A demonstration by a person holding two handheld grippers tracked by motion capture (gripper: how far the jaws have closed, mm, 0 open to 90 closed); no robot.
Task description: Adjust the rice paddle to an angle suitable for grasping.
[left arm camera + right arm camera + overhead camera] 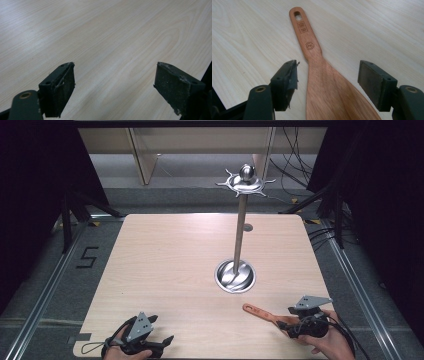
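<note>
- Right gripper [328, 82] is straddling the blade of the wooden spatula [317, 75]; jaws are standing apart, pads clear of both blade edges, so nothing is being clamped yet.
- Spatula is lying flat on the table [165, 265], blade end between the right jaws, handle running out ahead of them.
- Long axis is lining up roughly with the gripper's own axis; the hanging hole [297, 15] is pointing away from the jaws, towards the steel utensil stand [239, 240] in the high view.
- Left gripper [113, 82] is idling off to the side, jaws spread, bare wood between them.
- Progress: early, I'd judge. Grasp is being set up; closing, lifting and, likely, hooking the hole on the stand are remaining.
</note>
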